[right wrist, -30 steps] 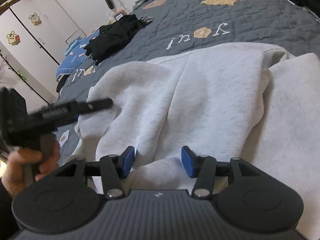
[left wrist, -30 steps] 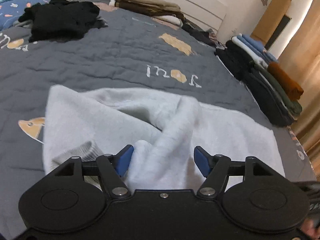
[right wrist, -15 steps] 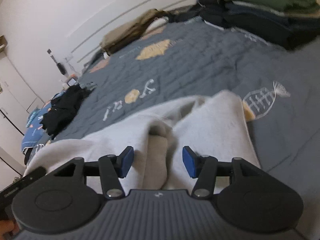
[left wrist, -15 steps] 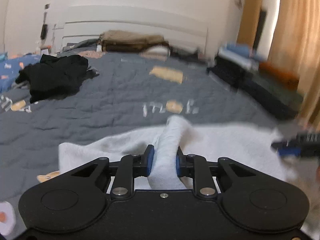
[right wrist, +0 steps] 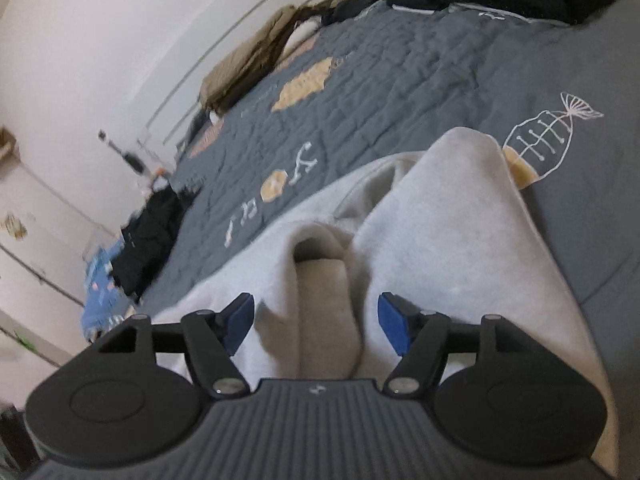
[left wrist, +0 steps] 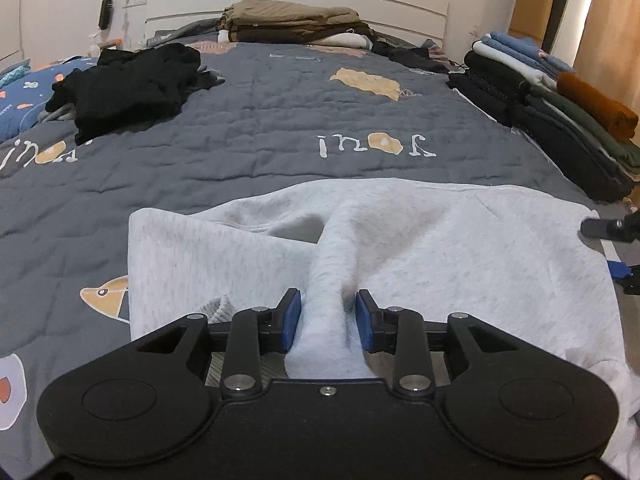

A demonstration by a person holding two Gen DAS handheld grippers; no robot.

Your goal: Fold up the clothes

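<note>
My left gripper [left wrist: 328, 320], angled down, is opening around a pale grey fleece sweatshirt [left wrist: 420, 248] ridge, perhaps still touching; my right gripper [right wrist: 316, 322], rolled, is opening wide astride its fold.

Our left tool [left wrist: 328, 322] points forward and down, its jaws opening; a raised ridge of cloth [left wrist: 332, 280] runs between the blue pads [left wrist: 291, 320], brushing the left pad while a dark gap shows at the right one. Our right tool [right wrist: 316, 322] is rolled, so its view sits tilted, and its jaws are opening wide; a fold of the cloth lies between its pads [right wrist: 394, 326] without touching either. In the left wrist view the right tool [left wrist: 618, 254] shows at the far right edge.
</note>
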